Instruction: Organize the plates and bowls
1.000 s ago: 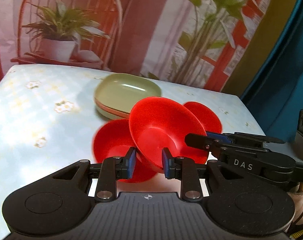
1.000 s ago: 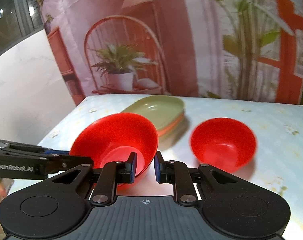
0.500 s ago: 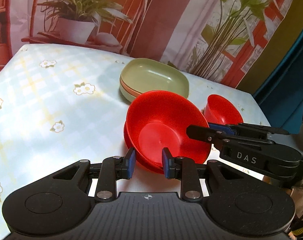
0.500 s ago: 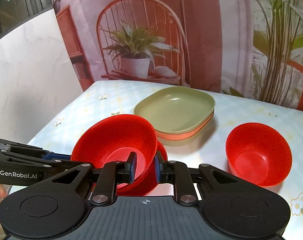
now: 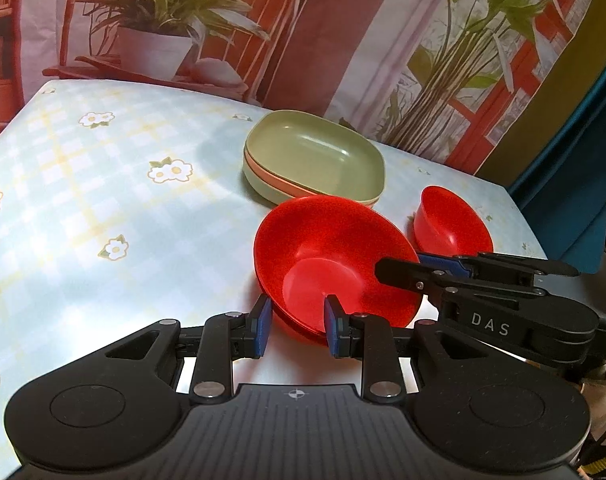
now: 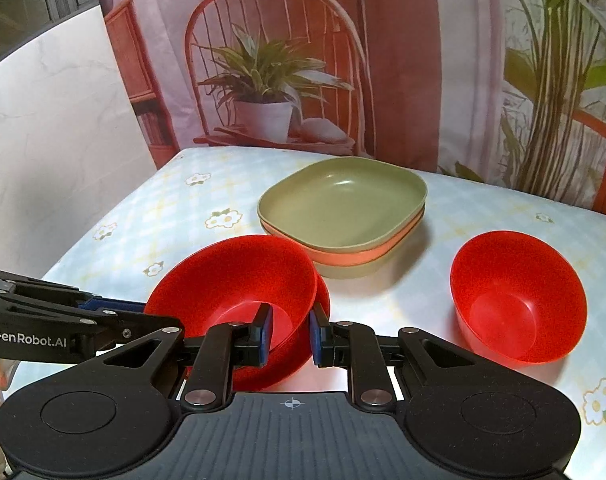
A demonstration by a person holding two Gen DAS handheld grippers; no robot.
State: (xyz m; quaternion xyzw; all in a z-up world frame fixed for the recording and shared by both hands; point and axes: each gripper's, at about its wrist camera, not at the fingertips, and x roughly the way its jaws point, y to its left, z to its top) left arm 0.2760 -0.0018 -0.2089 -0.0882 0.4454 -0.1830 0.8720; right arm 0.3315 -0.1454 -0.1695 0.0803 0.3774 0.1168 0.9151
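Note:
Two red bowls sit nested (image 5: 327, 256) on the table, also seen in the right wrist view (image 6: 239, 280). My left gripper (image 5: 295, 322) straddles their near rim with both pads spread, not clamping. My right gripper (image 6: 289, 332) straddles the opposite rim, its pads slightly apart on either side of the wall. A third red bowl (image 6: 515, 300) stands alone to the right, also in the left wrist view (image 5: 451, 220). A stack of green and orange plates (image 6: 343, 208) sits behind the bowls, also in the left wrist view (image 5: 315, 156).
The table has a pale blue checked cloth with flowers (image 5: 103, 208). A printed backdrop with a potted plant and chair (image 6: 271, 80) hangs behind the table. A white wall (image 6: 43, 140) is at the left. A teal curtain (image 5: 575, 168) is at the right.
The held red bowl was lowered into the other red bowl and now rests nested in it. My right gripper's jaws have opened slightly off the rim.

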